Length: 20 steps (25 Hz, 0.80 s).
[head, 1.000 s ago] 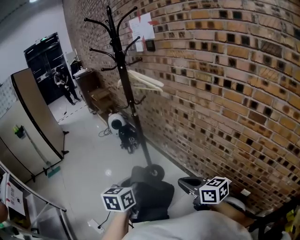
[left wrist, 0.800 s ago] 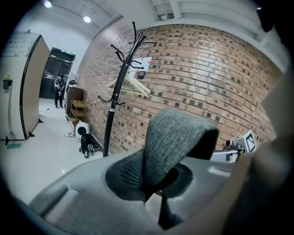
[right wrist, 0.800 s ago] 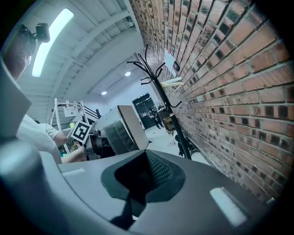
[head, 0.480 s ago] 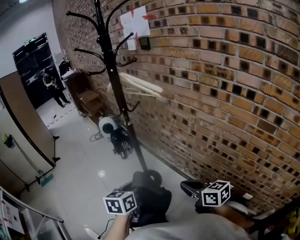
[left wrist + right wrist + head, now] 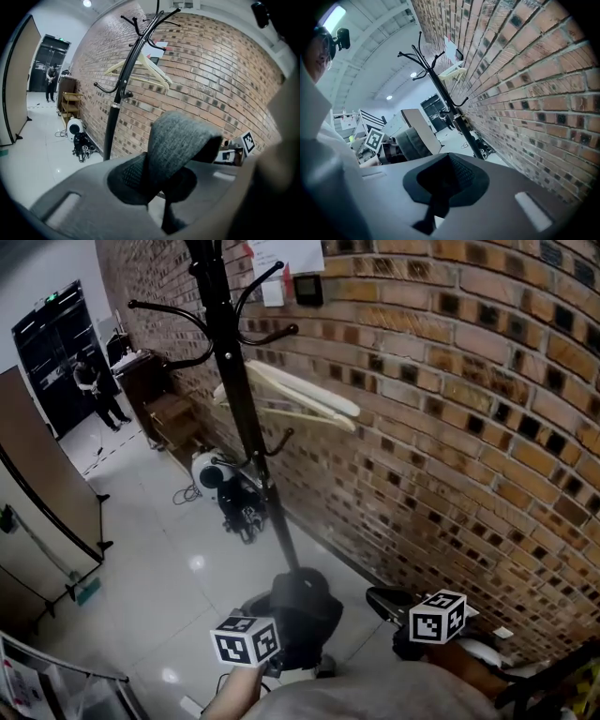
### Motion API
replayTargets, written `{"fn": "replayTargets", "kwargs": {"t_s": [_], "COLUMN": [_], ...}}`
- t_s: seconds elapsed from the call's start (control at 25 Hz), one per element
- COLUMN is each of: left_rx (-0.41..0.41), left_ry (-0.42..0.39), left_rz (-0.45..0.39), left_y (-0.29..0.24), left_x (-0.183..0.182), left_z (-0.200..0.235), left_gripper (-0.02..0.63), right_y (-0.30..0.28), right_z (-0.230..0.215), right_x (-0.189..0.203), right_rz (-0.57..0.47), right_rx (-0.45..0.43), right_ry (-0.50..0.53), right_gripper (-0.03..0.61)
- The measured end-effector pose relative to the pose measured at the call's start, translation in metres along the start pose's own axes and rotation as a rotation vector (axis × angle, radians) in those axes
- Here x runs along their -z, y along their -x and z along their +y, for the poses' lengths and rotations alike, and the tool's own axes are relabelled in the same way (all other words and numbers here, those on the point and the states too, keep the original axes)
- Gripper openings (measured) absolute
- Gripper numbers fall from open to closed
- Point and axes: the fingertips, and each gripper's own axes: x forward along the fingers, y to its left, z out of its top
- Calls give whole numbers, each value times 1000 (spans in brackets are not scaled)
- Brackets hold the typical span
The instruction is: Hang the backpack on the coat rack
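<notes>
Left claw (image 5: 157,185) tight on grey backpack strap (image 5: 180,136)

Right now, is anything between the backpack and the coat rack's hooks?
Nothing visible. The left gripper holds the backpack by its strap, low beside the coat rack. Pale hangers hang only on the rack's wall side.

The head camera looks steeply down from above onto the floor (image 5: 169,568) beside the brick wall (image 5: 450,427). Both gripper cameras sit low, close behind their own jaws, and face upward along that wall. All three views share the coat rack (image 5: 246,418).
</notes>
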Motion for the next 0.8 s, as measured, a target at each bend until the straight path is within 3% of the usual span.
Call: {"fn": "replayTargets", "kwargs": {"t_s": [0.48,0.8], "left_rx": [9,-10], "left_ry": [6,-58], "left_rz": [13,-6], "left_y": [-35,-51], "left_x": [-66,-116], "left_z": [63,87], "left_gripper": [26,26], "right_y": [-60,-76], "right_z": [-13,-19], "right_x": [-34,-65], "right_rz": [-8,-78], "right_rx": [25,37], "right_ry": [-8,12], "right_gripper": [-2,-2]}}
